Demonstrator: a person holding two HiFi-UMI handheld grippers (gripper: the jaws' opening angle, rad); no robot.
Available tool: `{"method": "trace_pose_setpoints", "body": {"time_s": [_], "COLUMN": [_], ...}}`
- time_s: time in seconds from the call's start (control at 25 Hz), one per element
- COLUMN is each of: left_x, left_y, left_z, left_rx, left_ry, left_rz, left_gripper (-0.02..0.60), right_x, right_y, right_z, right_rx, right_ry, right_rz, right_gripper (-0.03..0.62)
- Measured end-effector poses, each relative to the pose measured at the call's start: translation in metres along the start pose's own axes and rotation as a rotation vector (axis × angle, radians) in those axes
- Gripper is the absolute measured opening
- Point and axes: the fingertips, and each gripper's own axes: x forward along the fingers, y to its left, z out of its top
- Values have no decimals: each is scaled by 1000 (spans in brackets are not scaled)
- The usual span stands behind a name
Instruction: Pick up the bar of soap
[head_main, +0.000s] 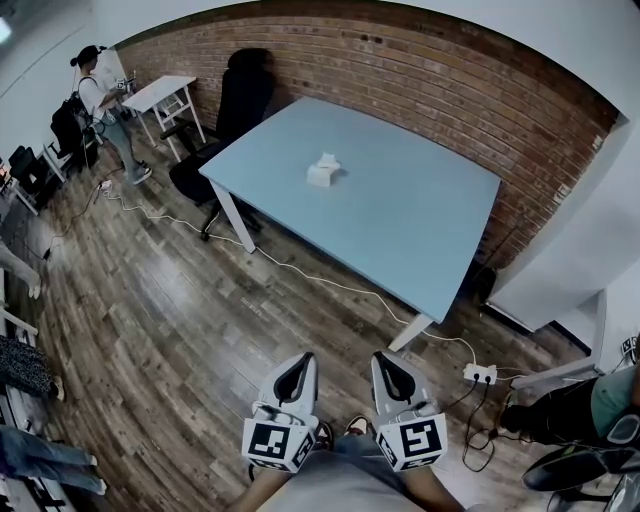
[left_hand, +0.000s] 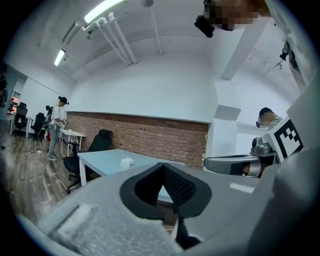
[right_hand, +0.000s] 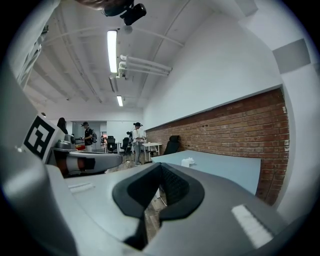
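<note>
The bar of soap (head_main: 324, 171), a small white lump, lies near the middle of the light blue table (head_main: 400, 230). It also shows small and far off as the soap (left_hand: 127, 162) in the left gripper view and the soap (right_hand: 187, 162) in the right gripper view. Both grippers hang side by side over the wooden floor, well short of the table. My left gripper (head_main: 295, 378) is shut with nothing in it, and so is my right gripper (head_main: 393, 375). In their own views the left gripper (left_hand: 162, 166) and the right gripper (right_hand: 160, 166) have their jaws closed together.
A black office chair (head_main: 235, 100) stands at the table's far left corner, with a small white table (head_main: 165, 95) and a person (head_main: 100, 110) beyond it. A white cable (head_main: 300, 270) runs across the floor to a power strip (head_main: 480, 375). A brick wall (head_main: 450, 90) backs the table.
</note>
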Motion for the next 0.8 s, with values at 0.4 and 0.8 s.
{"method": "trace_pose_setpoints", "body": {"time_s": [0.4, 0.8], "left_x": [31, 69], "left_y": [-12, 9], "left_z": [6, 15], "left_rx": [47, 48], "left_ry": [-9, -18], "left_rz": [14, 13], "left_gripper": [0, 0], "right_x": [13, 54], "right_y": [-29, -40], "right_z": [-2, 4], "right_rx": [8, -7], "right_ry": [-3, -6], "right_rz": [61, 68], "right_gripper": [3, 3]}}
